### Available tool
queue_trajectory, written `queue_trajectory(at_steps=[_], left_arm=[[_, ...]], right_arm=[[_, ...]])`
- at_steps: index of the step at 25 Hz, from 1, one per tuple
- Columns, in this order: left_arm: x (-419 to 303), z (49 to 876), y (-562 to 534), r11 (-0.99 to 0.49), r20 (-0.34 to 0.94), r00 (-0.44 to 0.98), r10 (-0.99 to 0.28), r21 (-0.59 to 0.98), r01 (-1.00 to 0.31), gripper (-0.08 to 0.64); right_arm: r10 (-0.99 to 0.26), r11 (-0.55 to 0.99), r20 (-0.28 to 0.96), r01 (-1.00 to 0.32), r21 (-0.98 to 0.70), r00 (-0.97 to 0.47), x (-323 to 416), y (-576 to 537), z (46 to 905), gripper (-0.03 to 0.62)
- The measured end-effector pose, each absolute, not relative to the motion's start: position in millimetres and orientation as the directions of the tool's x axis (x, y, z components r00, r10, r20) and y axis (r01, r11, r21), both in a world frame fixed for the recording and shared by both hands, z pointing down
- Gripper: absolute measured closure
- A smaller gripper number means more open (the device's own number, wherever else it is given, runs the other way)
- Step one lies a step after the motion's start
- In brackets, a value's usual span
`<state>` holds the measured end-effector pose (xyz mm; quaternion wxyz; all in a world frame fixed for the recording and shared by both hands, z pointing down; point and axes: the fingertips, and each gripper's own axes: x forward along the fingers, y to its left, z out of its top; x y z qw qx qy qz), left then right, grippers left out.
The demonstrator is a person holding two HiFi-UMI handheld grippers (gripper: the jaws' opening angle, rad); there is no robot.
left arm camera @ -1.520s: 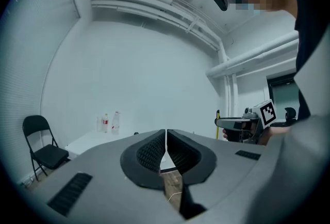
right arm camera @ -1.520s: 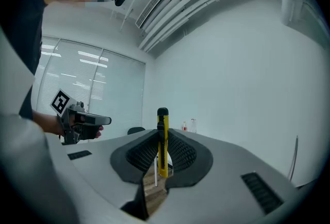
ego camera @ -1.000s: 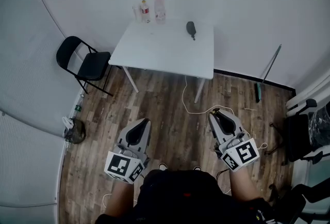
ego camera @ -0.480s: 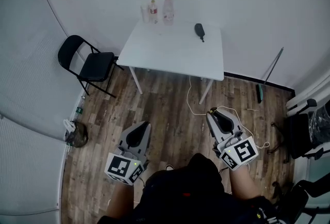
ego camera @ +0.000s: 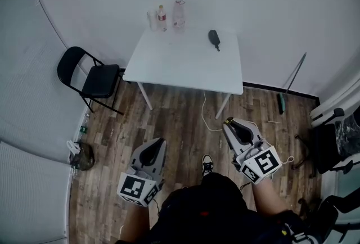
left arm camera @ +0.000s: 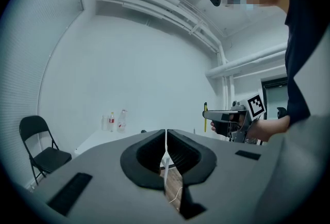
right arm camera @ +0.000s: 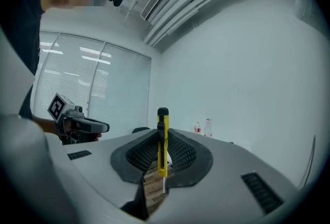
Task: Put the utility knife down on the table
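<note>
Utility knife [right arm camera: 162, 140], yellow, upright, clamped between the jaws of right gripper [ego camera: 230, 125], over wood floor [ego camera: 180, 119], well apart from white table [ego camera: 180, 63]. Left gripper [ego camera: 159, 143] jaws together, nothing between them. Bottles [ego camera: 169, 15] and dark object [ego camera: 214, 39] on table; black chair [ego camera: 93, 77] beside it.

Light even, cool and diffuse — pale walls [ego camera: 253, 1] and white counter [ego camera: 185, 63] read bright, with only soft shadow beneath it on the wood floor [ego camera: 180, 125]. Head view sharp at centre, curved at its rim; both gripper views strongly fisheye with black corners — blinds [right arm camera: 93, 83] glow in the right one, near foreground slightly soft.
</note>
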<state>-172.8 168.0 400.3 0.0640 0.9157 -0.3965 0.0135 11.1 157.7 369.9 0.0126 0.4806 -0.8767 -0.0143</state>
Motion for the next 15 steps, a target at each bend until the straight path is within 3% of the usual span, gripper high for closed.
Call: queue_trajectory(at_steps=[15], left_arm=[[-65.8, 386.5, 16.8, -0.641, 0.104, 0.644, -0.758, 0.063, -0.765, 0.528]], right_arm=[[-0.831, 0.555, -0.029, -0.832, 0.004, -0.555, 122.1, 2.7, 370.1, 0.526]])
